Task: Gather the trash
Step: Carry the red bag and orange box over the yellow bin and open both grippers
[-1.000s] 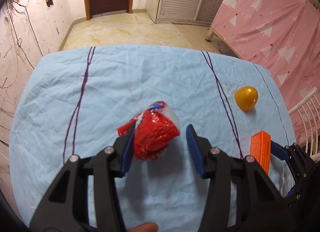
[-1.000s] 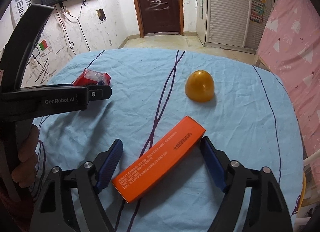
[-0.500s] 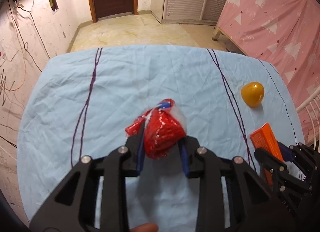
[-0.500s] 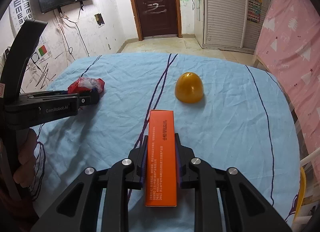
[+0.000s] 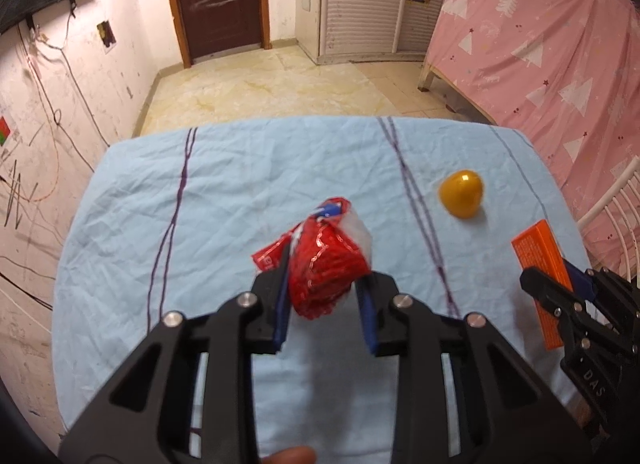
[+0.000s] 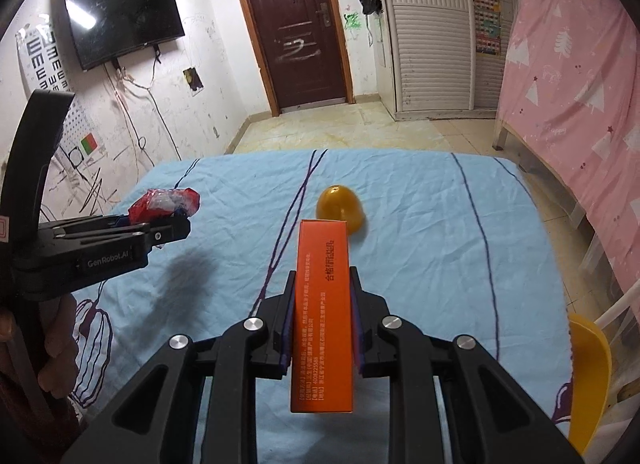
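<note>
Nearest to us in the left wrist view, our left gripper [image 5: 326, 296] is closed narrow on a crumpled red foil wrapper [image 5: 326, 268], its blue pads [image 5: 282, 300] pressing the bundle from both sides, with a red flap sticking out to the left and a bit of clear plastic at the top; the wrapper is off the cloth, a dark shadow lying below it in the right wrist view. A fingertip [image 5: 290, 455] of the hand holding this gripper shows at the bottom edge. In the right wrist view our right gripper [image 6: 322, 324] is clamped tight on an orange carton [image 6: 322, 316] with printed text along its side, the box standing lengthwise between the jaws and reaching forward past them and back toward the camera. From the left wrist view we see the same carton [image 5: 540, 264] at the right edge, raised in the black jaws. To the left in the right wrist view our left gripper [image 6: 160, 224] holds the red wrapper [image 6: 164, 204] above the cloth, with our left hand [image 6: 52, 340] around its handle. Beyond both grippers the pale blue tablecloth [image 5: 240, 184] with thin purple lines covers the table, and a yellow egg-shaped capsule [image 5: 462, 194] lies on it, just past the carton's far end, apart from both grippers. Farther still are the tiled floor [image 6: 340, 132], a dark brown door [image 6: 292, 28], a wall-mounted television [image 6: 120, 20] and a pink patterned curtain [image 5: 540, 44]
</note>
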A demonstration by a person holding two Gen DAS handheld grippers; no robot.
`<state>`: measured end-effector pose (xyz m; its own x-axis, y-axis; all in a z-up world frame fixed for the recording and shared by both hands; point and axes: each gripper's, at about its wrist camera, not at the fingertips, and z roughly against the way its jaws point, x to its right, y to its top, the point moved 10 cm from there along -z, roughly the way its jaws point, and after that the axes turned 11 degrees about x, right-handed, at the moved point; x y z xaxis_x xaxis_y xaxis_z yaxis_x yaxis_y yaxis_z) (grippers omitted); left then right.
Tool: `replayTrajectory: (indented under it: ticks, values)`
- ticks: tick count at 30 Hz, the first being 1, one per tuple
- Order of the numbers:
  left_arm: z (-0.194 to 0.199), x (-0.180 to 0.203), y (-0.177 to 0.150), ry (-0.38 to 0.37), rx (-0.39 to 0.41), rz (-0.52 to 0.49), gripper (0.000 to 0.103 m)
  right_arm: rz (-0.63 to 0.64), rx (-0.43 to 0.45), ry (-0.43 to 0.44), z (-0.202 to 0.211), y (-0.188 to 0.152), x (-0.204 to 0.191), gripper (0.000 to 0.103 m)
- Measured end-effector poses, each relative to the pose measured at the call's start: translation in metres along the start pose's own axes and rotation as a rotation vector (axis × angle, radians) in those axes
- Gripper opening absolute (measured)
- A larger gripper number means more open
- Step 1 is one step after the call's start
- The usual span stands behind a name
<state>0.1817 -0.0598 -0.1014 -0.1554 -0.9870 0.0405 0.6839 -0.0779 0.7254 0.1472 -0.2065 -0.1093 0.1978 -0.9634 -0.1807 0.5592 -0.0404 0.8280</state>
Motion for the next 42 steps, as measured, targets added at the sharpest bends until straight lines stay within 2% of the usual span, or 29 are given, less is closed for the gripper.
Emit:
replayTrajectory:
  ticks: [8,21,42]
  values:
    - [0.009,0.037,0.008,-0.018,0.018,-0.059,0.027,-0.066,0.061,-0.022,0.024,0.005,0.036,0.016]
    - [0.017,0.115,0.009,-0.071,0.023,-0.158,0.027,-0.203,0.166,-0.082,0.076,0.003,0.12,0.016]
    - [0.017,0.243,-0.009,-0.139,0.01,-0.36,0.027,-0.373,0.289,-0.213,0.142,-0.016,0.242,0.016]
